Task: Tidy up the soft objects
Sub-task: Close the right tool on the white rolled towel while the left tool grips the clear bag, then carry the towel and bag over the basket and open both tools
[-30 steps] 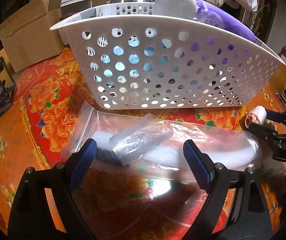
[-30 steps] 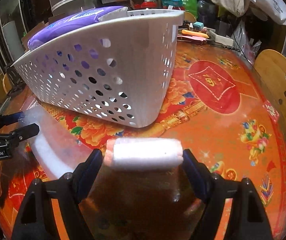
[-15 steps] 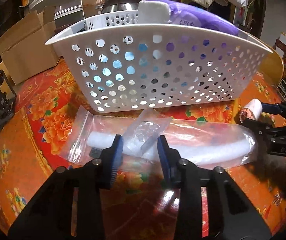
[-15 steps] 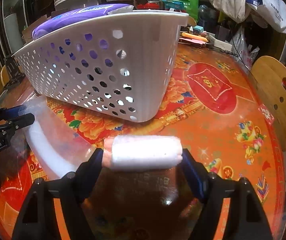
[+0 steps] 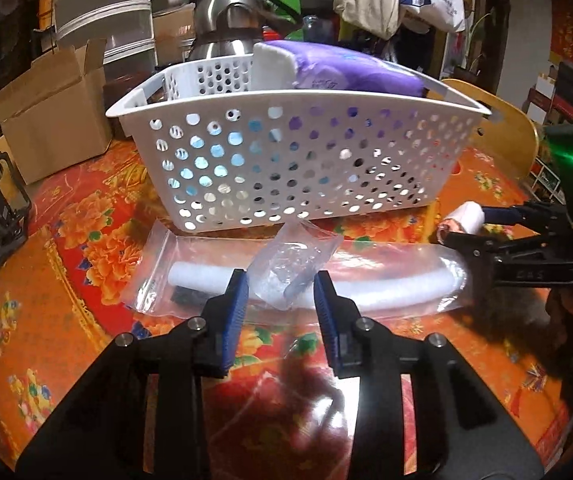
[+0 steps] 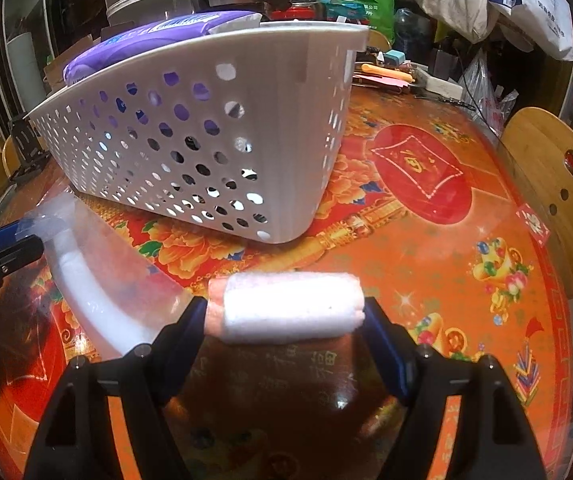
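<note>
The step in hand is picking up the soft items lying in front of the white perforated basket (image 5: 298, 160) so they can go into it. The left tongs (image 5: 280, 300) are narrowed onto the small crumpled clear packet (image 5: 292, 264), which sits between the blue pads on top of the long zip bag (image 5: 246, 276) holding a white foam strip, just before the basket's near wall. The right tongs (image 6: 286, 312) pinch a rolled white cloth (image 6: 290, 306) endwise, off the basket's right corner. A purple pack (image 5: 350, 70) is already inside. Next, probably: lift the packet clear of the zip bag, then carry both loads over the rim.
</note>
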{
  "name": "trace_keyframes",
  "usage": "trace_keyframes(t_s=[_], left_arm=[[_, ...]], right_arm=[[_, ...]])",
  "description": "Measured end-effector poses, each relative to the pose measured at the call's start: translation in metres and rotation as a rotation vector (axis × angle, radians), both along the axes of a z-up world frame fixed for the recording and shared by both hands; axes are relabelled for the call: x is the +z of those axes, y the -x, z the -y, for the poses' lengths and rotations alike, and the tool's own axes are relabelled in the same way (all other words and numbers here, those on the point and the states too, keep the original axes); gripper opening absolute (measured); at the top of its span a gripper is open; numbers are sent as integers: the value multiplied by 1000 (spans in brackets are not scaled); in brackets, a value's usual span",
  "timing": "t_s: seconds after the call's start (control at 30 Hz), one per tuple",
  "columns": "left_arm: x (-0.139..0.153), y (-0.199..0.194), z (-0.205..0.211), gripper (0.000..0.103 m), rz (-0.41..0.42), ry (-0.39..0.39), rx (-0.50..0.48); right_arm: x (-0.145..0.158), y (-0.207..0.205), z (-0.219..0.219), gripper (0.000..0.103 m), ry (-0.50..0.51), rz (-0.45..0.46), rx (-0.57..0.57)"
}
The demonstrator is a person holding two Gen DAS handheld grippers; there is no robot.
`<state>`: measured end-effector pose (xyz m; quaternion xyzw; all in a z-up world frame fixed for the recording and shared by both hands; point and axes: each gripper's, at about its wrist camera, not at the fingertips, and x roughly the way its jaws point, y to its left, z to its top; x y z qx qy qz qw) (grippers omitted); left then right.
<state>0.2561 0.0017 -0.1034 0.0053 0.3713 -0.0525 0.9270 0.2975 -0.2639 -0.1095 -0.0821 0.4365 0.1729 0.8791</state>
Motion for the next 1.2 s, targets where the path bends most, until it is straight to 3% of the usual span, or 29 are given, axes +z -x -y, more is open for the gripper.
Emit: trace_keyframes(t_s=[0.53,0.9,1.2], left_arm=[[20,28,-11,31,69,31,10],[49,40,-26,31,124,36,40],[99,41,-36,31,187,30,51]], right_arm=[[22,27,11,74,-24,61,-24],[76,60,10,74,-64,167,-5],[138,61,-9,74,-86,254,45]])
